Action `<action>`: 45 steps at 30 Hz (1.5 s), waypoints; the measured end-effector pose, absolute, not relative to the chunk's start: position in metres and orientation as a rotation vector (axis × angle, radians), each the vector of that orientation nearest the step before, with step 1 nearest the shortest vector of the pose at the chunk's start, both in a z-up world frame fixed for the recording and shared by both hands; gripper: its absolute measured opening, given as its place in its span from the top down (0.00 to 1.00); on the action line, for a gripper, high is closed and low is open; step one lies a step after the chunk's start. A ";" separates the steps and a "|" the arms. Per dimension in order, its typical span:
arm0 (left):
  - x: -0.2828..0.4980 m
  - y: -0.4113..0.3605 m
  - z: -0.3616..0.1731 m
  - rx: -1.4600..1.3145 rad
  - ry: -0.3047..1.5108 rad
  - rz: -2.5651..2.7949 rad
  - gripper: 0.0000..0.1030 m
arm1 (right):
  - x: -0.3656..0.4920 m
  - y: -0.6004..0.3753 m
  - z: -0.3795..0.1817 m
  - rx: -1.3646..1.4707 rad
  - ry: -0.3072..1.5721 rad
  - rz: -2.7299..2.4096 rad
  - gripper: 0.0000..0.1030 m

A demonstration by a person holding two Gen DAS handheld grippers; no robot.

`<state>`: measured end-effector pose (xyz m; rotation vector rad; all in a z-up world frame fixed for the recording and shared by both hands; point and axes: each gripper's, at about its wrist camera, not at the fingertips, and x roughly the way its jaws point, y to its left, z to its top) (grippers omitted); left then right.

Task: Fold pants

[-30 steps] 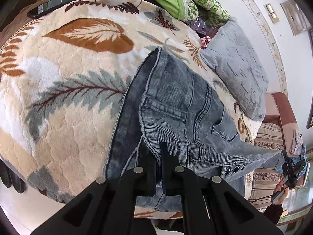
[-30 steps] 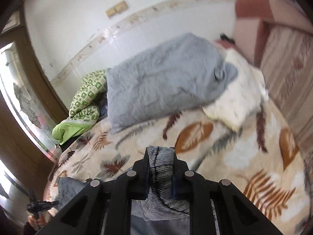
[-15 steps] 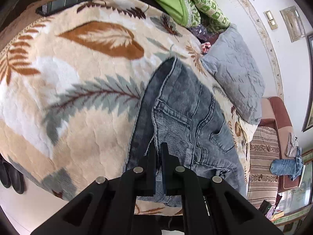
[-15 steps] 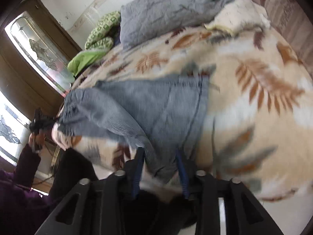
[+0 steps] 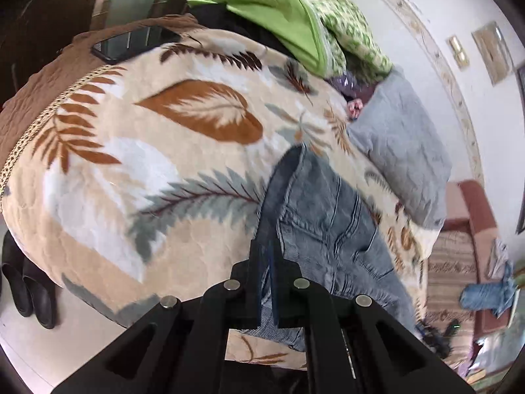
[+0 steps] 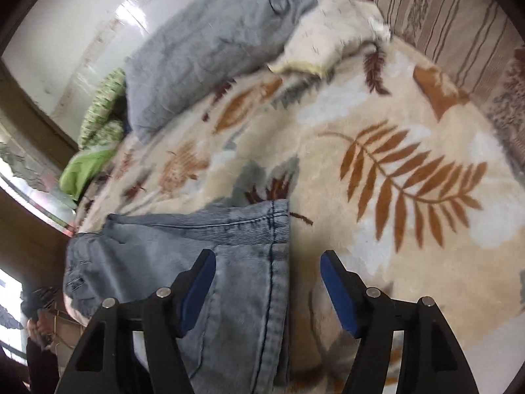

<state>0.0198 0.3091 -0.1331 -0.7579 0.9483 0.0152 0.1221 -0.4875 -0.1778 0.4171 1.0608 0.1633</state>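
Pants (image 6: 210,262): one pair, folded at blanket's (image 6: 410,131) near edge.
Left gripper (image 5: 269,256): clenched on pants.
Right gripper (image 6: 267,262): jaws just opening, released.

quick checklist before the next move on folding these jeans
1. Left gripper shut on the jeans: ok, denim sits between its closed fingers.
2. Right gripper released: ok, its jaws have just been opening and the pads press on nothing.
3. Leg hem laid down on the blanket: ok.
4. Jeans fully on the bed: not ok, fabric hangs over the near edge.
5. Fold edges aligned: cannot tell.
6. Grey pillow apart from the jeans: ok.
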 end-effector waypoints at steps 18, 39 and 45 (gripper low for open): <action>0.061 0.206 -0.133 -0.473 1.028 -0.182 0.87 | 0.153 -0.428 -0.103 0.017 0.877 0.035 0.86; 0.031 0.213 -0.143 -0.443 1.037 -0.169 0.84 | 0.133 -0.365 -0.096 0.259 0.912 0.296 0.83; 0.046 0.194 -0.119 -0.453 0.996 -0.210 0.84 | 0.126 -0.242 -0.136 0.219 1.059 0.506 0.83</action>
